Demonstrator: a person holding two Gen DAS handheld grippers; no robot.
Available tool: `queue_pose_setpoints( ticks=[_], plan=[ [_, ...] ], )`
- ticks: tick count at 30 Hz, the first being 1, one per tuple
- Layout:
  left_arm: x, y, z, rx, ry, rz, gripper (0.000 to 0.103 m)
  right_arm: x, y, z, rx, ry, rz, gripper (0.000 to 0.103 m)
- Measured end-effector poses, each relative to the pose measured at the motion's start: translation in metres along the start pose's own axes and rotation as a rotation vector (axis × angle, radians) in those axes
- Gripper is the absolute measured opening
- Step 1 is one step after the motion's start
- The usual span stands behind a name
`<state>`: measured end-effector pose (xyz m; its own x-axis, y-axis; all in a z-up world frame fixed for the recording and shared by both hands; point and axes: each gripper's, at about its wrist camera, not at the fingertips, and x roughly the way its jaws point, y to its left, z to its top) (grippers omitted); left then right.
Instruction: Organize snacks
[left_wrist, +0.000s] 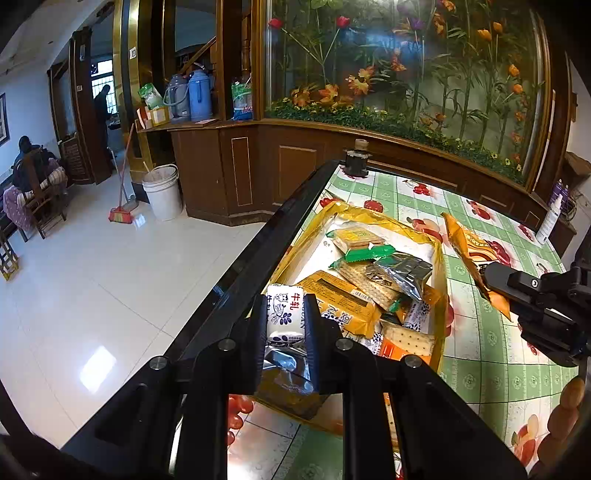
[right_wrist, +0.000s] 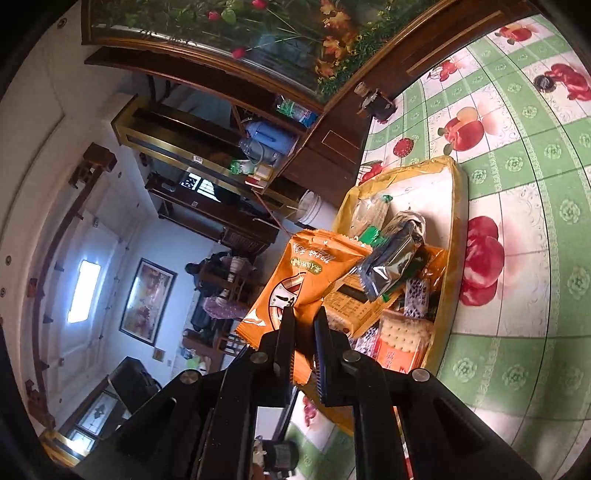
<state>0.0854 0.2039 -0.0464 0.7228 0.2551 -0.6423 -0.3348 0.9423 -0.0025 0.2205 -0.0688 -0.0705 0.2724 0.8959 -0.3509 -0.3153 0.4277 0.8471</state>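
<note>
Lower end of white candy packet (left_wrist: 284, 314) hidden behind left gripper (left_wrist: 286, 332) fingers, clamped between them just above gold box (left_wrist: 439, 258) holding cracker packs, green wrappers, silver pouch. Orange snack bag (right_wrist: 295, 291) pinched by closed right gripper (right_wrist: 304, 332), beyond box's near edge; print blurred.

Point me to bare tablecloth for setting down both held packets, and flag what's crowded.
Free: tablecloth between the yellow box and the table's right edge, and beyond the box toward the black holder. Crowded: the box, piled with snack packets. Left gripper holds a white packet; right gripper an orange packet.
</note>
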Motion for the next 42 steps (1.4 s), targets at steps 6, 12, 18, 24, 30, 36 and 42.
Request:
queue_pose_setpoints(
  ticks=[6,12,18,24,30,36,42],
  plan=[
    [0.01,0.002,0.002,-0.002,0.013,0.008,0.016,0.013,0.006,0.005,-0.073,-0.011,-0.102,0.009],
    [0.026,0.0,0.002,-0.003,0.037,0.016,0.016,0.028,0.009,0.011,-0.139,-0.008,-0.191,0.009],
    [0.038,-0.001,0.001,-0.003,0.056,0.021,0.016,0.041,0.01,0.016,-0.177,0.003,-0.231,0.009],
    [0.047,-0.004,0.0,-0.002,0.076,0.02,0.016,0.053,0.009,0.017,-0.196,0.019,-0.253,0.009],
    [0.059,-0.005,-0.001,-0.011,0.127,0.011,0.027,0.063,0.007,0.018,-0.234,0.043,-0.31,0.018],
    [0.042,-0.008,-0.004,-0.02,0.071,0.007,0.075,0.046,0.013,0.015,-0.261,0.002,-0.392,0.075],
    [0.013,-0.009,-0.006,-0.042,0.03,-0.002,0.075,0.021,0.025,0.013,-0.372,0.017,-0.388,0.075]
  ],
)
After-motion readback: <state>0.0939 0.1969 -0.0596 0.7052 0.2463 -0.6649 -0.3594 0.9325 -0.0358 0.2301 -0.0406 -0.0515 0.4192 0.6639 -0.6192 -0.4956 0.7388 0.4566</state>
